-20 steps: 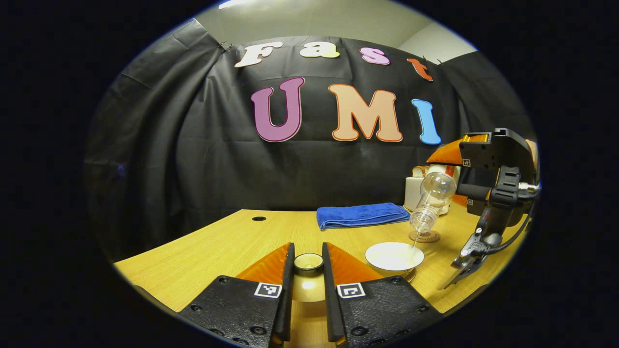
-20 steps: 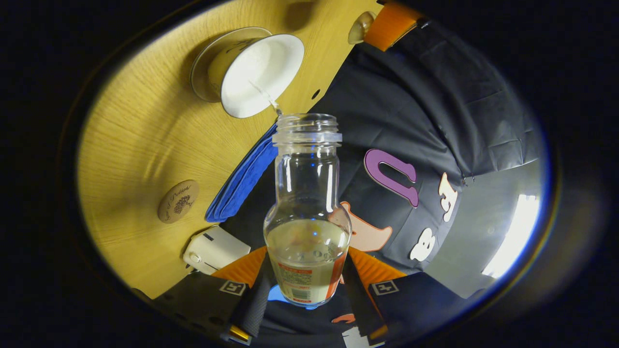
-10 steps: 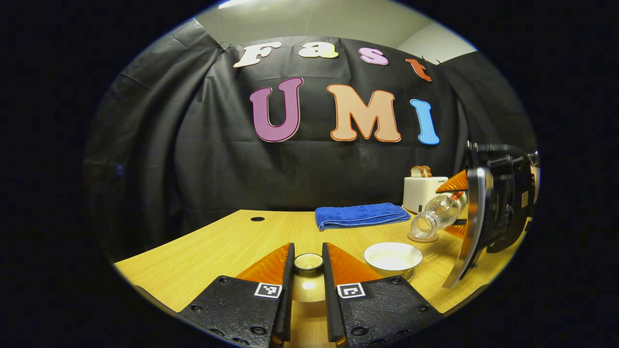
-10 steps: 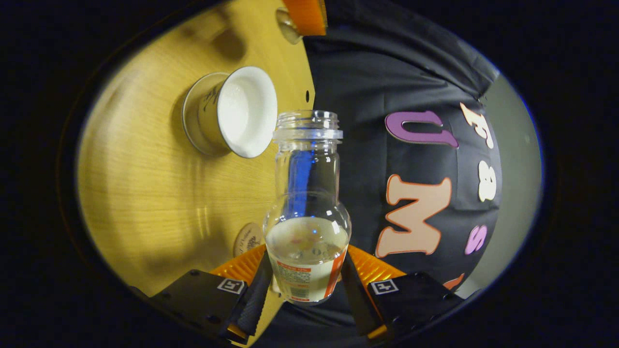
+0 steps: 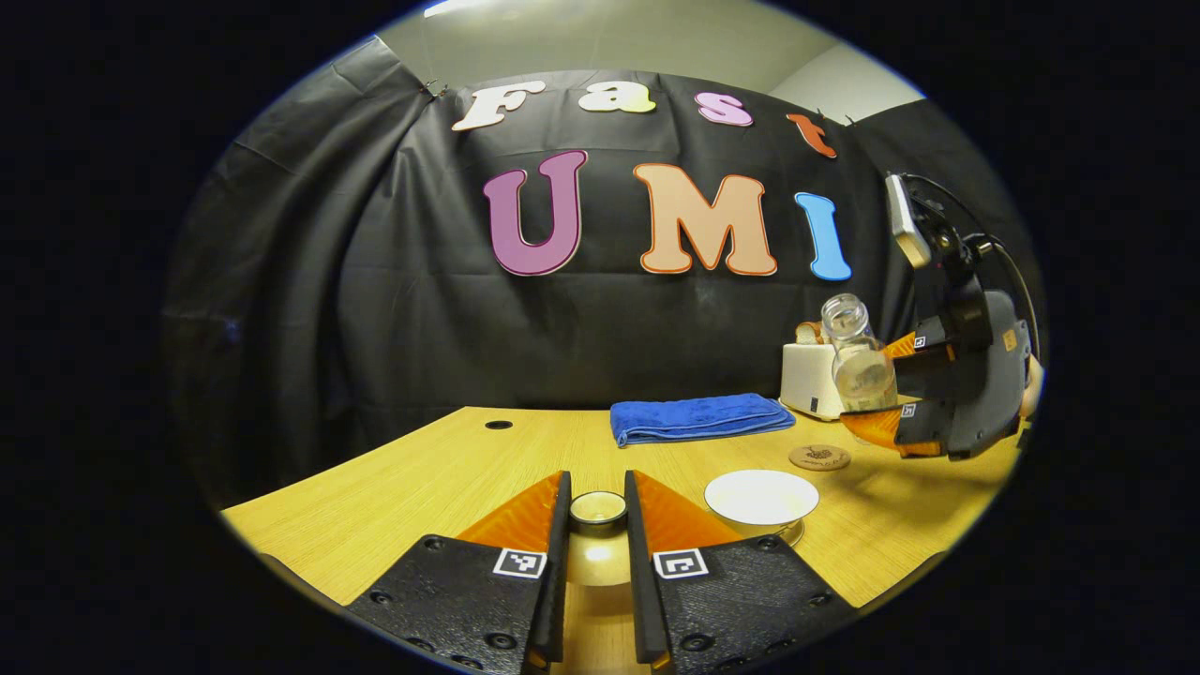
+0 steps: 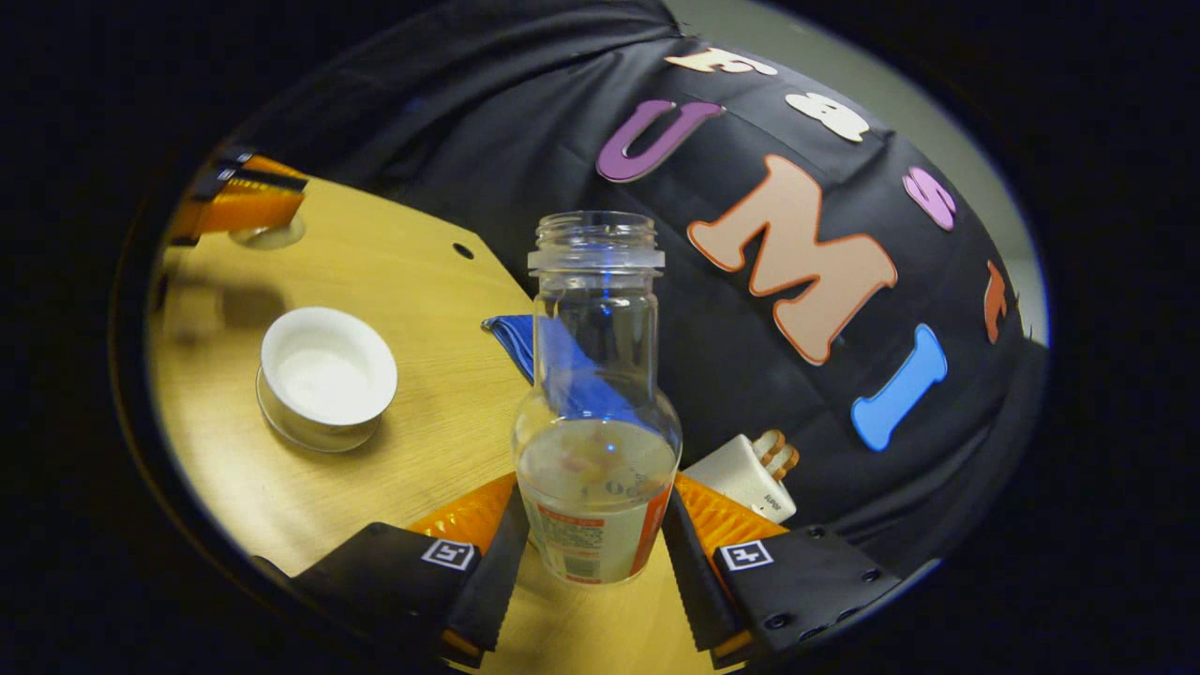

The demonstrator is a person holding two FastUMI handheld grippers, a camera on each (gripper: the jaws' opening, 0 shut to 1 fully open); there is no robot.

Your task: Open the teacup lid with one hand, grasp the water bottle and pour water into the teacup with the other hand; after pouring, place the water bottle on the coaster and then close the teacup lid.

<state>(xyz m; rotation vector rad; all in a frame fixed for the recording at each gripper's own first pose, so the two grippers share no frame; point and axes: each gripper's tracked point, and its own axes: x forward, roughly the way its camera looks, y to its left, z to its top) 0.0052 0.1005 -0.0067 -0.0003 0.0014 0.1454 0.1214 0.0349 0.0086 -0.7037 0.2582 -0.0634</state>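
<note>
Water bottle (image 6: 596, 403) stands nearly upright at centre of the right gripper view, right gripper (image 6: 591, 548) jaws pinching its base. Left gripper (image 5: 596, 525) jaws pinch the lid (image 5: 597, 508) at lower centre; the coaster (image 5: 819, 457) lies behind the open teacup (image 5: 761, 497).

Black cloth wall (image 5: 394, 309), pale ceiling (image 5: 600, 33), wooden table (image 5: 412, 478)

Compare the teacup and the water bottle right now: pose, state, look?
The teacup rests on the table, free of either claw; the water bottle is held aloft in the right claw. The teacup is opaque white and wide; the water bottle is clear glass with a narrow neck. Both are uncovered and roughly upright.
</note>
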